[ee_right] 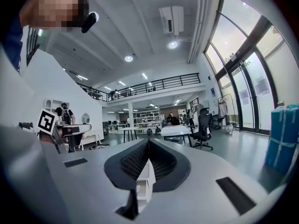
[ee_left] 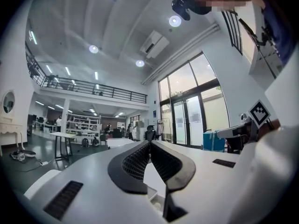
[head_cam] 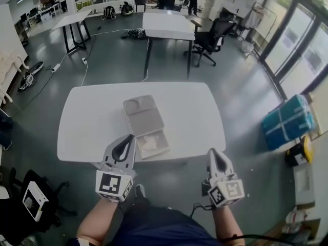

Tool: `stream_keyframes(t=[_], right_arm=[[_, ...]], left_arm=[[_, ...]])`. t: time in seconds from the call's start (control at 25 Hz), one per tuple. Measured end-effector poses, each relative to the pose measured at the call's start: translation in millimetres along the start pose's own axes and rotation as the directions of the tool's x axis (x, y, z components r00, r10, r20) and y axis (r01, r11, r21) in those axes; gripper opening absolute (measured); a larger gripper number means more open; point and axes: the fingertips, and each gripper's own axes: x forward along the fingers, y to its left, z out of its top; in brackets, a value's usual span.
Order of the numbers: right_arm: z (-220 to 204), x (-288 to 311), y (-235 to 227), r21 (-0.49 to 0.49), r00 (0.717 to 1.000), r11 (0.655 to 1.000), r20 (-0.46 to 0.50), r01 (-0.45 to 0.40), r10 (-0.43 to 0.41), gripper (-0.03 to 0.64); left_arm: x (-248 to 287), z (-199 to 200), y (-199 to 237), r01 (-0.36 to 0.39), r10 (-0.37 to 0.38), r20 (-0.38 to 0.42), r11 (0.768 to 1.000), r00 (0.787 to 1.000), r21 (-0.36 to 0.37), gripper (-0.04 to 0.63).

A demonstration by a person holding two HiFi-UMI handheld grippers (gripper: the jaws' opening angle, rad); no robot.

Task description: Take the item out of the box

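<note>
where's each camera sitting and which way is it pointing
Head view: on the person's head, looking steeply down at the table and box; both arms, left tool and right tool show.
Left gripper view: on the left tool, looking along its shut jaws towards the windows; the right tool shows at right.
Right gripper view: on the right tool, looking along its shut jaws towards a far table; the left tool shows at left.
Shared: all three show the blue bundle.

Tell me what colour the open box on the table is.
Pale grey box, best in head view.
</note>
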Motion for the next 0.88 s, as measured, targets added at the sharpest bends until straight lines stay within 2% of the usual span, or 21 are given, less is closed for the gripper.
stream_keyframes(t=[0.24,0.4,0.68,0.88], right_arm=[[-0.6,40.3,16.7,-0.014,0.999,0.999,-0.034,0.038,-0.038,0.017],[0.2,58.7,27.4,-0.019,0.998,0.998,-0.041,0.054,-0.055,0.017],[-11.3,74.6,31.9,-0.011,0.996,0.999,-0.075,0.053,-0.053,0.017],[-12.8,85.9,20.0,0.002,0.996,1.0,-0.083,0.018,-0.017,0.017]], left_arm=[[28.4,-19.9,38.1,0.058,-0.059,-0.028,0.998,0.998,-0.035,0.038],[43.0,-39.3,47.5,0.116,-0.12,-0.071,0.992,0.99,-0.054,0.04],[61.8,-91.4,35.7,0.189,-0.204,-0.183,0.977,0.962,-0.094,0.04],[73.4,-131.5,17.9,0.203,-0.212,-0.299,0.977,0.93,-0.062,0.04]])
